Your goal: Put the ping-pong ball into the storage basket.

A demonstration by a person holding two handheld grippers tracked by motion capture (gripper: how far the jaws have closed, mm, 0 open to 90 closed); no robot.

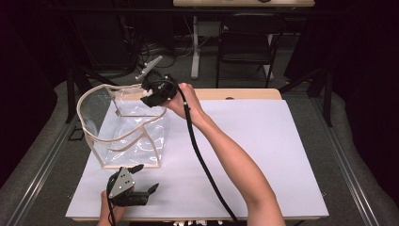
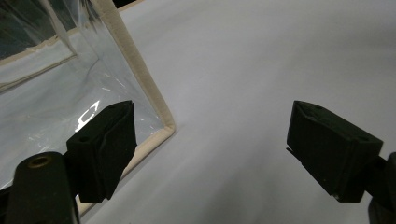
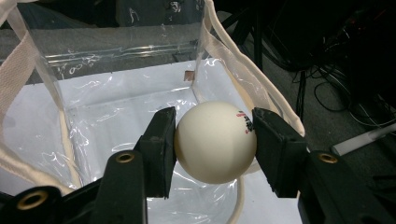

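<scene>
A clear plastic bag with cream fabric edging (image 1: 123,127) stands open on the white sheet at the table's left. My right gripper (image 1: 149,95) hangs over the bag's far right rim, shut on a white ping-pong ball (image 3: 215,142) with red and black print; the right gripper view looks down into the bag (image 3: 116,107) beneath it. My left gripper (image 1: 142,178) rests low near the table's front edge, just in front of the bag, jaws open and bare. In the left gripper view the bag's lower corner (image 2: 164,127) lies beside the left jaw.
The white sheet (image 1: 254,136) covers most of the wooden table (image 1: 244,93). A black cable (image 1: 202,160) trails from the right gripper along the forearm. A dark folding chair (image 1: 244,42) and a table leg stand beyond the far edge.
</scene>
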